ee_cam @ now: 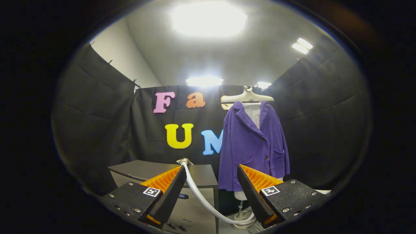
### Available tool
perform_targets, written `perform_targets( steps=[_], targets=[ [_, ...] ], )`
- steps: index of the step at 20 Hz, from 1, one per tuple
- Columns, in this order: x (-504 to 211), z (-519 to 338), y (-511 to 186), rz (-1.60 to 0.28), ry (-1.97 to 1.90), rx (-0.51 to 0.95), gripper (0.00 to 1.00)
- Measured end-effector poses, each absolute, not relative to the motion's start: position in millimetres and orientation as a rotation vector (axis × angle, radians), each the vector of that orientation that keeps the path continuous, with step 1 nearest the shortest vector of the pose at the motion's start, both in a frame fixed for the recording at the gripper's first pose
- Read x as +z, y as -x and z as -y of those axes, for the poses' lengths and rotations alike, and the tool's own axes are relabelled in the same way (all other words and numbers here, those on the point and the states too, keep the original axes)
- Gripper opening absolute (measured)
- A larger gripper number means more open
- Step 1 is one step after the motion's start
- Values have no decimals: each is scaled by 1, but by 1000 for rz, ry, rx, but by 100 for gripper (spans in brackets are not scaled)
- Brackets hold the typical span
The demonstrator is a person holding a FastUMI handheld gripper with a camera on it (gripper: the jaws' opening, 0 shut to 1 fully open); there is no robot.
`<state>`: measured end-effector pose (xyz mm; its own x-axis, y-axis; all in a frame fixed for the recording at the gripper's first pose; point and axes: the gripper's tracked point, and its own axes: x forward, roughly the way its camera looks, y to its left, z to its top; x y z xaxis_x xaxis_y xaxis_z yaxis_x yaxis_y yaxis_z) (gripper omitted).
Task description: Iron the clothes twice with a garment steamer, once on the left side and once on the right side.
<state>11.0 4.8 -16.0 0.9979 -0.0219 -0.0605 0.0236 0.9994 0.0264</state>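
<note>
Hanging from a pale hanger point(248, 96) on a mannequin stand point(241, 208), the purple jacket point(250, 146) faces you just beyond the right finger of your tongs point(212, 183), over a white shirt point(253, 113). A white steamer hose point(203, 198) (its nozzle end point(184, 161) resting on the grey surface point(146, 169)) curves down between the fingers toward the stand's base. Your tongs are spread wide, gripping nothing.

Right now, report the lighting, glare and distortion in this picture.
Gripper view: ceiling lights blow out to white glare, while the booth below stays dim; the fisheye bends the walls and the grey cabinet; the purple jacket on its hanger is evenly lit and fairly sharp; the open gripper looms large, with the white hose between its fingers.
</note>
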Motion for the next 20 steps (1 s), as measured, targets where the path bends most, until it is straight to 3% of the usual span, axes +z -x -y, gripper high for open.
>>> perform_targets(
  steps=[13, 20],
  targets=[
    [58, 18, -161, -2, -102, 83, 96],
    [31, -1, -265, -167, -207, 203, 94]
  ],
)
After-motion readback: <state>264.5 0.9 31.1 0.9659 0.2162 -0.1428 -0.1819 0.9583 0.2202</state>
